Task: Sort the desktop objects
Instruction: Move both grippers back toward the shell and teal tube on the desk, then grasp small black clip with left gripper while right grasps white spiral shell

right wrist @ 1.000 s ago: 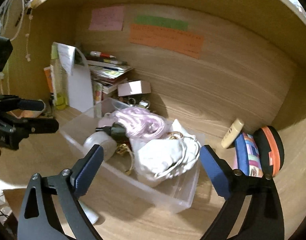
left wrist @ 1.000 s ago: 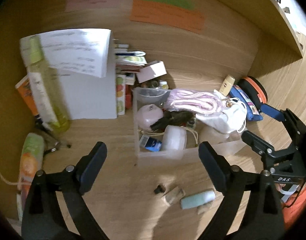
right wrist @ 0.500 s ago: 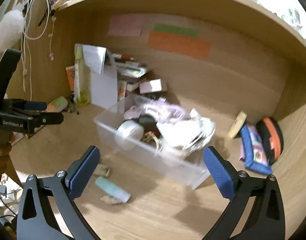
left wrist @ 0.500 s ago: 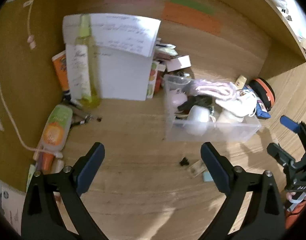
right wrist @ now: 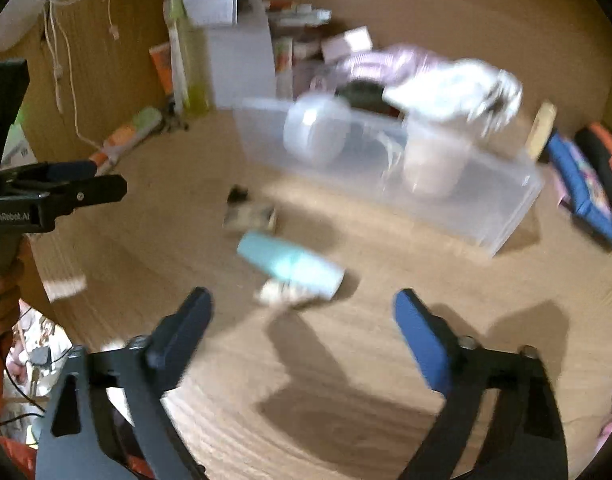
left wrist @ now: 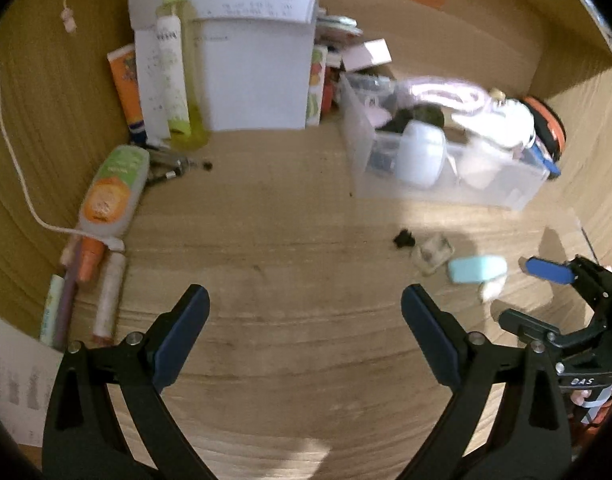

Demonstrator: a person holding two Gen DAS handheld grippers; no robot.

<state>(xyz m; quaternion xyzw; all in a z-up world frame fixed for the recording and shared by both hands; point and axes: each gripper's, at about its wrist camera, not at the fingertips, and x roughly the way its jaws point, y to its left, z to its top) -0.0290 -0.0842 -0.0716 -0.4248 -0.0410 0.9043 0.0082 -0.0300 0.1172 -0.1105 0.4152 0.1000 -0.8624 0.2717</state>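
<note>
We see bare desk (left wrist: 290, 240) in front, bounded by the wooden back wall (left wrist: 466, 40) and side wall (left wrist: 30, 92). The left tongs (left wrist: 304, 312) stand apart and empty. The right tongs (right wrist: 302, 312), tilted down, are closing, nothing between them; the teal tube (right wrist: 290, 264) lies just ahead, near the clear bin (right wrist: 506, 208).

Both my tongs have dropped toward the table (left wrist: 290, 240) — my right tongs (right wrist: 302, 312) now sit just short of the pale blue tube (right wrist: 290, 264), jaws closing, nothing between them.
</note>
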